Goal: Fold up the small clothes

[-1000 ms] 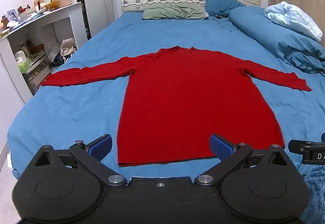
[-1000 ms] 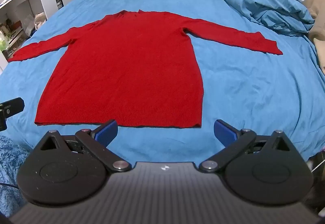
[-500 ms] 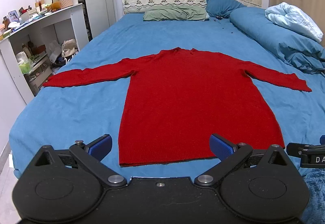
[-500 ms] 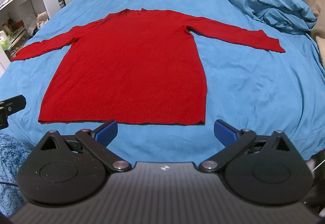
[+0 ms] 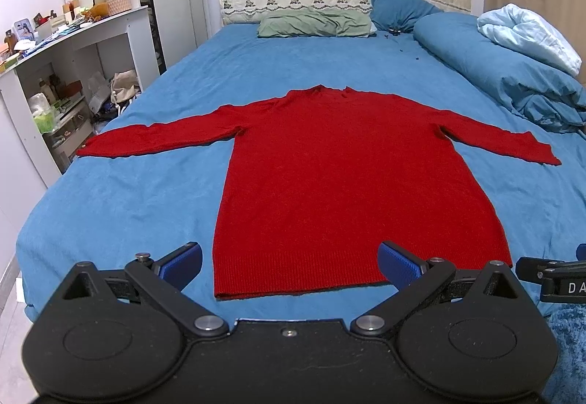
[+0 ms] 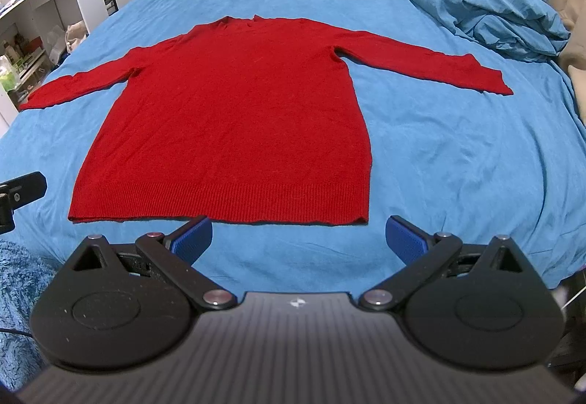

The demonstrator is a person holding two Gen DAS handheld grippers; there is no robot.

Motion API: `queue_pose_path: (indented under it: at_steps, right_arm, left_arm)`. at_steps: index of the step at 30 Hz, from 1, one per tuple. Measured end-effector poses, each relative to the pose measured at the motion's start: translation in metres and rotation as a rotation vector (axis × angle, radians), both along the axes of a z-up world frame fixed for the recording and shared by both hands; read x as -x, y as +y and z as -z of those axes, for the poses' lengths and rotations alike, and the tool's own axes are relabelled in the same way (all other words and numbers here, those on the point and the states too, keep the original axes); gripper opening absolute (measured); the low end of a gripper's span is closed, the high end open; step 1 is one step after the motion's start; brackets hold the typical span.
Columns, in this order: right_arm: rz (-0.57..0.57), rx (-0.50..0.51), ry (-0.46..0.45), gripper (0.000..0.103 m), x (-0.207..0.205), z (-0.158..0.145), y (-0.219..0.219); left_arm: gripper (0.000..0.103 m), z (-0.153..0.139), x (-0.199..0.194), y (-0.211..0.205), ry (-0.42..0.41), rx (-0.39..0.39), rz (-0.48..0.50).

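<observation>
A red long-sleeved sweater (image 5: pixel 348 177) lies flat on the blue bed sheet (image 5: pixel 121 206), sleeves spread out to both sides, hem nearest me. It also shows in the right wrist view (image 6: pixel 238 118). My left gripper (image 5: pixel 291 263) is open and empty, held just short of the hem, over its left half. My right gripper (image 6: pixel 298 239) is open and empty, just short of the hem near its right corner. Neither gripper touches the sweater.
A rolled blue duvet (image 5: pixel 512 74) with a pale blue blanket lies along the right side. Pillows (image 5: pixel 315 25) and a quilted headboard stand at the far end. A cluttered white desk (image 5: pixel 66 48) stands left of the bed. A fuzzy blue rug (image 6: pixel 18 294) lies below.
Both grippers have drifted slightly; the sweater sits a little lower and nearer in both views. Both grippers stay open. The sweater has not moved.
</observation>
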State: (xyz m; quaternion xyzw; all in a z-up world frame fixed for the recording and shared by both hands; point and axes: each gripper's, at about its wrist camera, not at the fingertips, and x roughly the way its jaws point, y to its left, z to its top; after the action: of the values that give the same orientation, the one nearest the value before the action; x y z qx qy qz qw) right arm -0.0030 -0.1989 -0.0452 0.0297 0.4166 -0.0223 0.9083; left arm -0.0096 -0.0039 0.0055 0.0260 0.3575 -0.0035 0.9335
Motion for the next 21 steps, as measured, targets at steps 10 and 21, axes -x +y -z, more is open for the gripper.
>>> queue_pose_path:
  at_steps: [10,21]
  right_arm:
    - [0.001,0.001,-0.001,0.103,-0.0001,-0.0008,0.0012]
    - [0.0,0.0,-0.002,0.103,0.0,-0.0005,0.0012]
  left_arm:
    - [0.103,-0.0001,0.001,0.0002,-0.002,0.0,0.0]
    - [0.103,-0.0018,0.0042,0.0005,-0.007,0.001,0.0]
